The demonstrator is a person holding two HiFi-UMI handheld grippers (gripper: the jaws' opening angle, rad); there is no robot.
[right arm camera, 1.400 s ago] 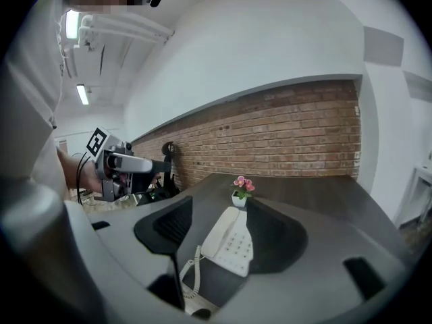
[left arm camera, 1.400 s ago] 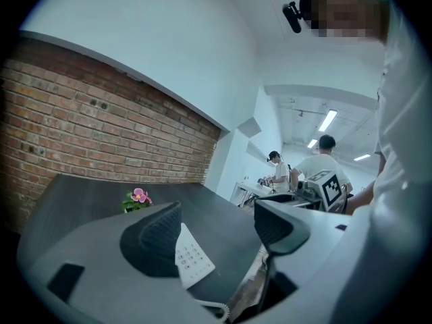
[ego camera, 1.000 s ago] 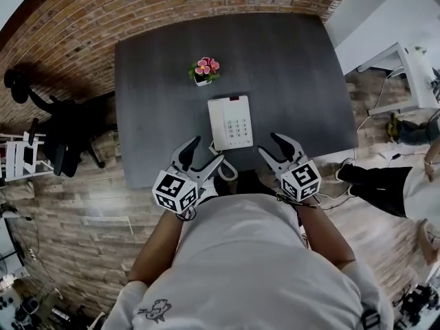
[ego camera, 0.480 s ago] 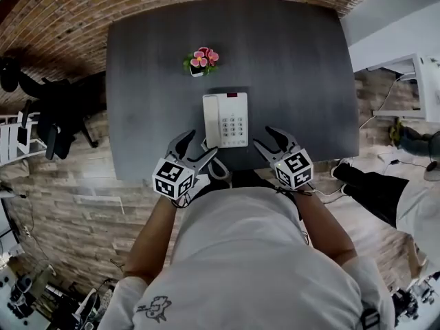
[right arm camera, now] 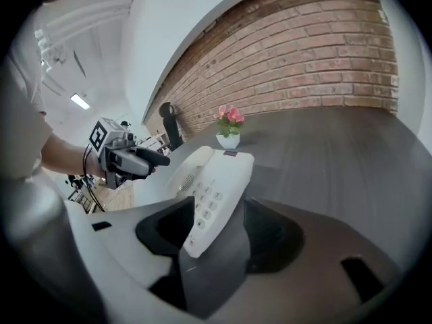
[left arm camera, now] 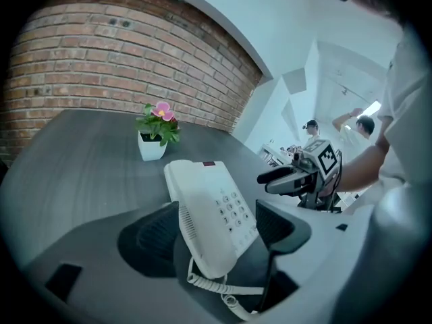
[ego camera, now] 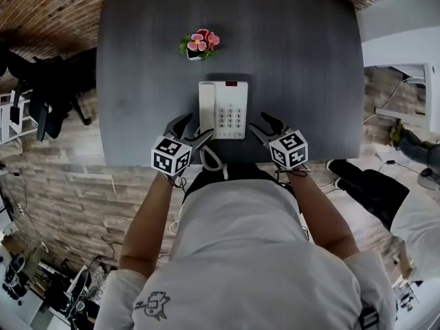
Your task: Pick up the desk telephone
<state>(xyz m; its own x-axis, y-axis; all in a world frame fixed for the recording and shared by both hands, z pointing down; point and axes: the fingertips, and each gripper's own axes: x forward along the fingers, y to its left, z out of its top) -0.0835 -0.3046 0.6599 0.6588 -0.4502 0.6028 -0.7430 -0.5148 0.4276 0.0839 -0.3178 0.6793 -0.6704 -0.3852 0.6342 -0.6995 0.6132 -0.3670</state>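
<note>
Left gripper and right gripper, both spread wide and empty, flank the phone at its near corners, apparently so each can clamp one side.

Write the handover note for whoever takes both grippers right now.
Left gripper: jaws open, empty, at the near left corner of the telephone.
Right gripper: jaws open, empty, at its near right corner.
The telephone lies flat on the table, handset in its cradle, coiled cord trailing off the near edge; flower pot beyond it.
Done: nothing gripped yet.
Left: close on the telephone's sides and lift.
</note>
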